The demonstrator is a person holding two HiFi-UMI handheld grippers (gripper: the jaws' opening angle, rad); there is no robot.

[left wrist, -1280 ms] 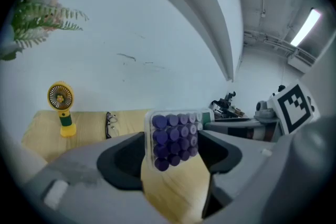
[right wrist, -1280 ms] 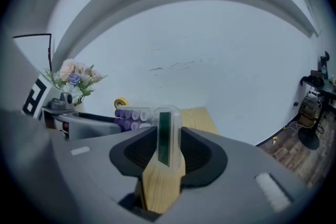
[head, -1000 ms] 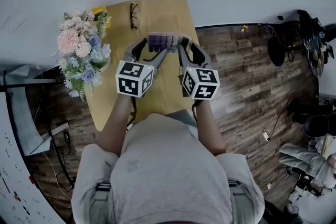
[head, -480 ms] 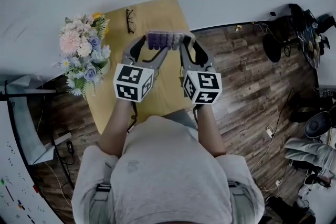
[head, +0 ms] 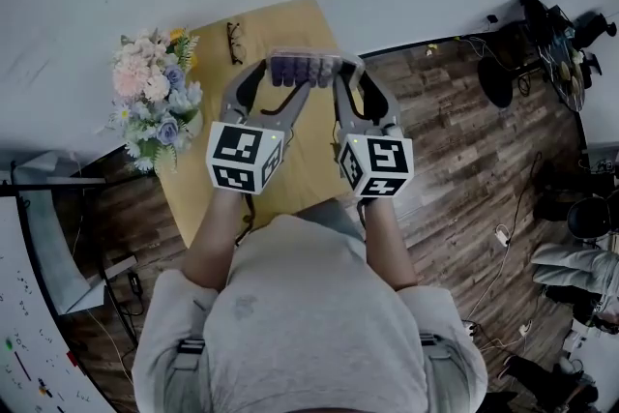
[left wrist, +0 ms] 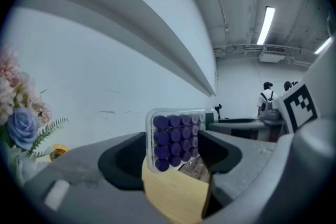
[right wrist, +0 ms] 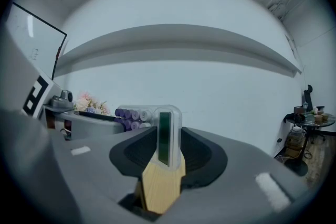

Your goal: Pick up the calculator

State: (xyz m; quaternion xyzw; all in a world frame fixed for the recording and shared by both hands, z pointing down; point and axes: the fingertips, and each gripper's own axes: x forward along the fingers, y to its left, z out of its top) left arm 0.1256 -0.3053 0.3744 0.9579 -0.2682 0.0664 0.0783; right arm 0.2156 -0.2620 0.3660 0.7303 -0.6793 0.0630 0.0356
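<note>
Calculator (head: 303,69) is upper centre in head view, above the wooden table (head: 300,24). The left gripper (head: 275,80) is clamped on its left end and the right gripper (head: 341,78) on its right end, jaws set fairly wide. Only the left gripper view shows the purple keys under a clear case; the right gripper view shows it edge-on with the green display strip, too small to make out in head view.

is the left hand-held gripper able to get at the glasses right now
Probably not yet: the left hand-held gripper is shut on one end of the calculator, sharing it with the right hand-held gripper above the table. The glasses lie uncovered on it, but it would have to let go first.
</note>
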